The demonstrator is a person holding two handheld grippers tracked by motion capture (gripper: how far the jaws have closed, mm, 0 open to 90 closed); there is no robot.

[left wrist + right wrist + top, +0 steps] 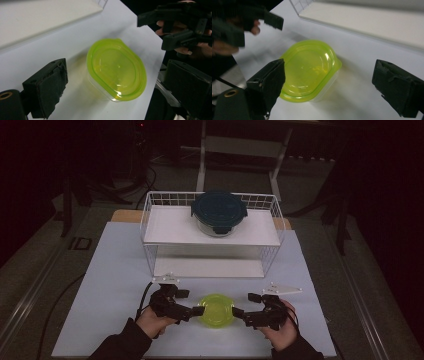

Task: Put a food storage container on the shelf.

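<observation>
A small clear container with a lime-green lid [217, 309] sits on the white table near its front edge. My left gripper [190, 302] is just left of it, open, with one jaw tip close to the lid's rim. My right gripper [246, 304] mirrors it on the right, also open. In the left gripper view the container [116, 71] lies ahead between the spread black pads [47, 87], which are clear of it. The right gripper view shows the same container [308, 68] between its own wide-apart pads [395, 88]. Nothing is held.
A white wire rack [150, 227] with two shelves stands behind the container. On its upper shelf is a round glass container with a dark teal lid [218, 211]. The table's front edge [200, 356] is right by the person's hands.
</observation>
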